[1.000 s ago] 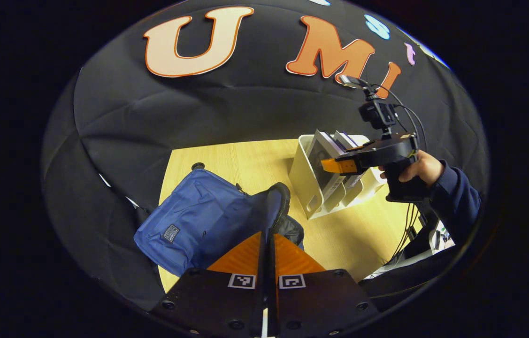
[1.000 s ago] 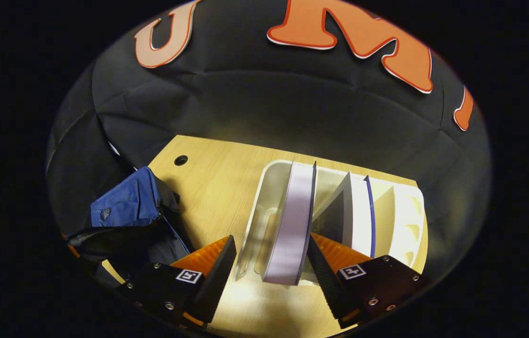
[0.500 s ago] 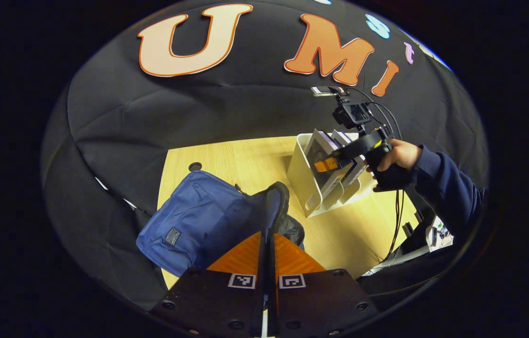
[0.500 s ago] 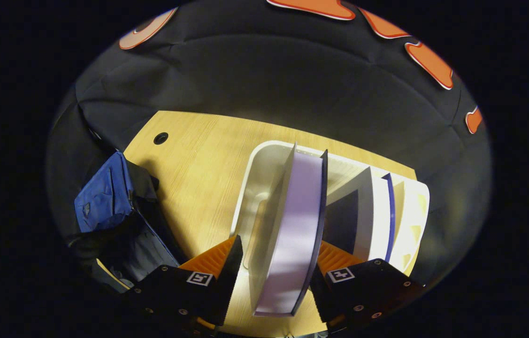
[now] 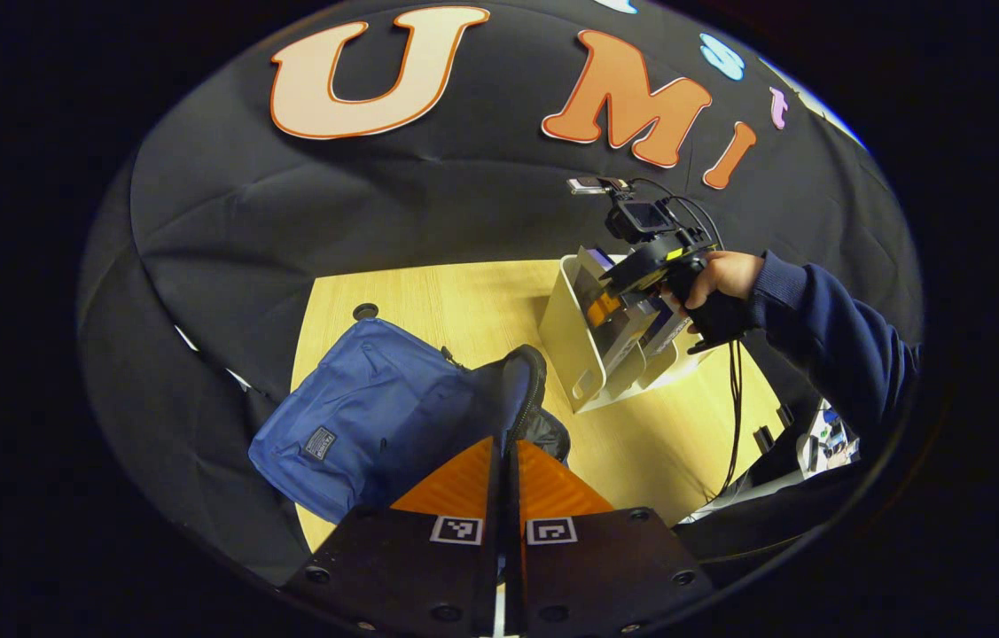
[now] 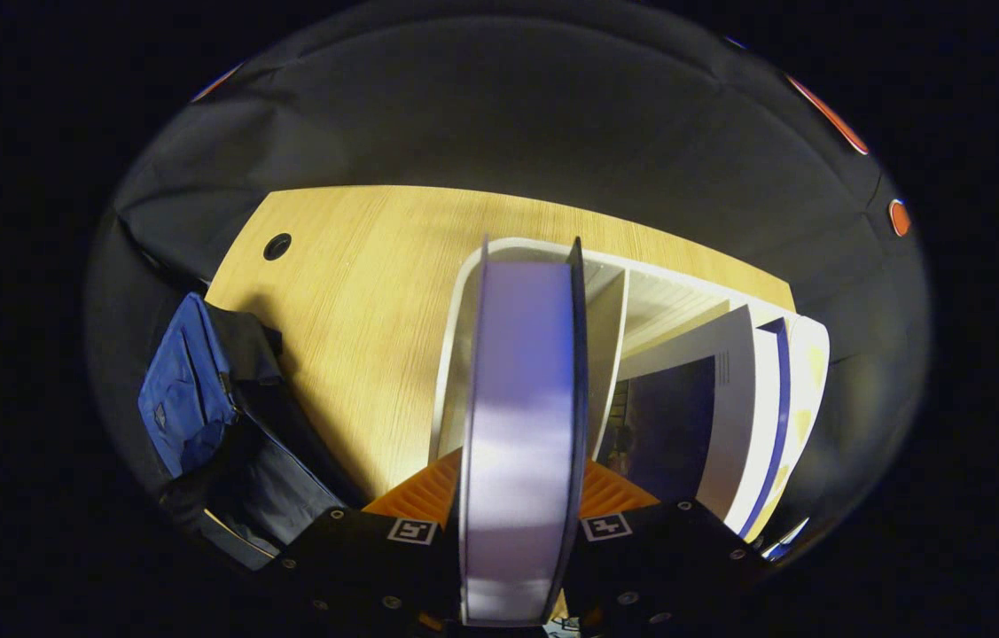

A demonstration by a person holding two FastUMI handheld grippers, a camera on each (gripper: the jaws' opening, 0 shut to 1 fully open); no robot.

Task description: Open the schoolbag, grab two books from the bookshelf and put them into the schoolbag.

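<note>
My right tongs (image 6: pixel 521 496) are down in the white bookshelf (image 6: pixel 464 354) on the counter (image 6: pixel 357 266), closed around the top edge of the first book (image 6: pixel 521 399), one finger on each cover. It looks a thick hardback with a pale page edge, so I judge it stiff and fairly heavy: a grip near the middle of that edge should stop it swinging. The covers may be slick, so I'd squeeze firmly and lift straight up between the dividers. A second book (image 6: pixel 734 425) leans in the next slot. My left tongs (image 5: pixel 506 470) are pressed together and seem to pinch the rim of the blue schoolbag (image 5: pixel 357 416), which lies beside the bookshelf with its mouth apparently open.
</note>
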